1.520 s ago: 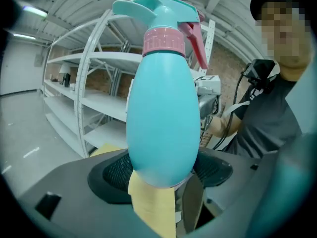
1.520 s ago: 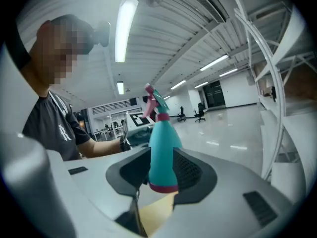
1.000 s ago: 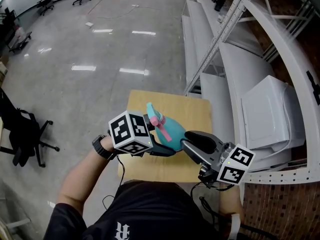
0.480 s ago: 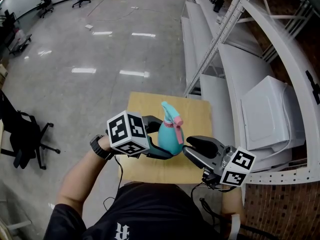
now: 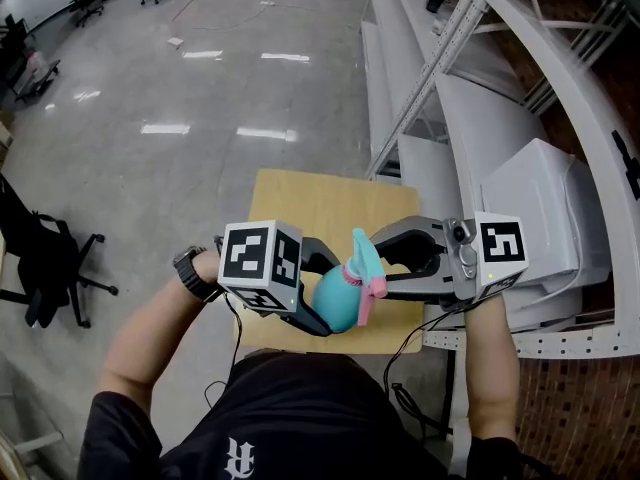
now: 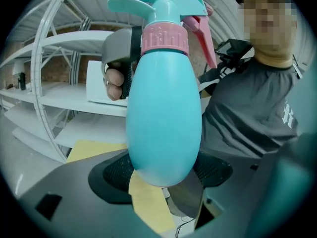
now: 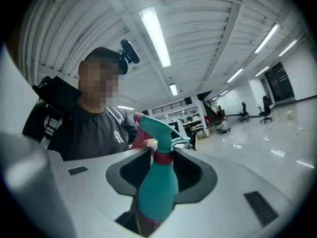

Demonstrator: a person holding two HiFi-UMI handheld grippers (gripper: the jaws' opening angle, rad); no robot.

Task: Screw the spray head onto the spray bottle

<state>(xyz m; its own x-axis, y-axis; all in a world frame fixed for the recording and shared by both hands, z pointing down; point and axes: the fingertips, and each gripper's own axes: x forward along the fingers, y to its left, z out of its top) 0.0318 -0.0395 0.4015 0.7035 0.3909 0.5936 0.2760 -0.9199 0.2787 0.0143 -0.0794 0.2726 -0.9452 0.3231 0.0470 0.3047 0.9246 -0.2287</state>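
Left gripper (image 5: 322, 296): clamped on the bottle (image 6: 163, 123). 2 pads press into the lower body from either side, and the rounded base sticks out just past them.

Right gripper (image 5: 383, 263): jaws apart, straddling the pink collar (image 7: 162, 156). It comes in from the opposite side to the left gripper. There's a dark gap on each side of the collar, so it isn't squeezing.

Head (image 6: 163, 6): teal and seated on the neck, with the collar down against the bottle's shoulder. The nozzle points away from the person. The pink trigger (image 6: 200, 31) hangs on the side toward them.

Bottle position: off the desk (image 5: 300, 203), held in the air over its near edge between the 2 grippers. In the head view it's tilted, body toward the left gripper and head up toward the right one.

Around it:
- The desk is small with a wooden top, and the person stands at its near edge.
- White shelving (image 5: 470, 118) runs along the desk's right edge and on past its far right corner.
- A black chair (image 5: 45, 268) sits on the glossy grey floor (image 5: 200, 88), well off the desk's left edge.
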